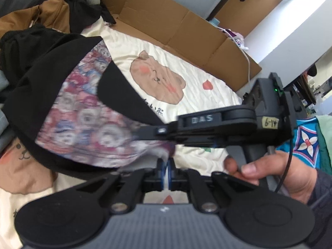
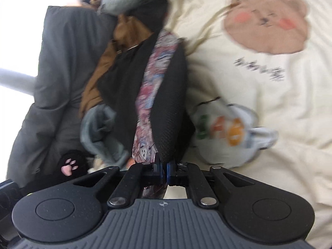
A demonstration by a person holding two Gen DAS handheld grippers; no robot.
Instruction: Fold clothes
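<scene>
A black garment with a pink, blue and white bear-print panel (image 1: 83, 122) hangs spread above the bed in the left wrist view. My left gripper (image 1: 166, 166) is shut on its lower edge. My right gripper (image 1: 164, 131) reaches in from the right, held by a hand (image 1: 276, 176), and pinches the same garment a little higher. In the right wrist view the garment (image 2: 166, 95) runs up and away as a narrow black and printed strip, and my right gripper (image 2: 164, 170) is shut on its near end.
A cream quilt with bear prints (image 1: 186, 78) covers the bed. A flattened cardboard box (image 1: 176, 27) lines the far side. A pile of brown, black and grey clothes (image 2: 68, 83) lies to the left, and a black paw-print item (image 2: 70, 164) sits near it.
</scene>
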